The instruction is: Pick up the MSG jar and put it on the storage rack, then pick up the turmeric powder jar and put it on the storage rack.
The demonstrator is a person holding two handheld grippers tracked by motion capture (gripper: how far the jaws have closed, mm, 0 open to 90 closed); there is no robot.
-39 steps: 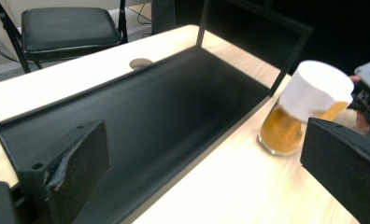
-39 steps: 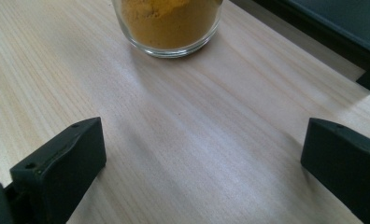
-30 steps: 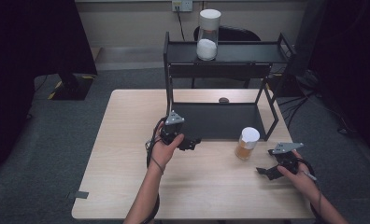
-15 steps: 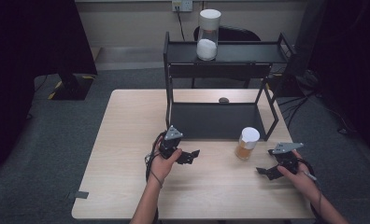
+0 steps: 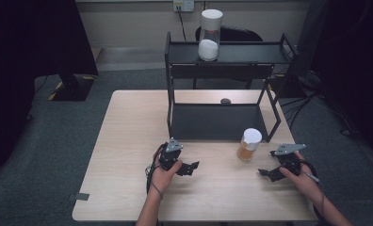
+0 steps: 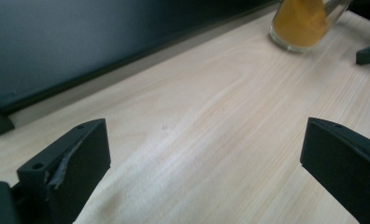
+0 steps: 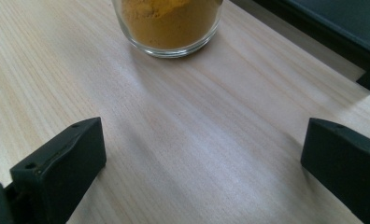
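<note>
A: Nearest the table's front edge, what do the two hands hold?

B: The left gripper sits low over the wood, jaws spread wide with only bare table between them. The right gripper is the same, gaping and holding nothing.

A: And the jar?

B: It stands upright on the table between them, nearer the right gripper, with a white lid and orange powder inside. In the right gripper view the jar is straight ahead of the jaws, clear of both. In the left gripper view the jar is farther off, toward the upper right.

A: Behind that?

B: A black shelf stands just past the jar. On its top level is a tall canister with white powder.
</note>
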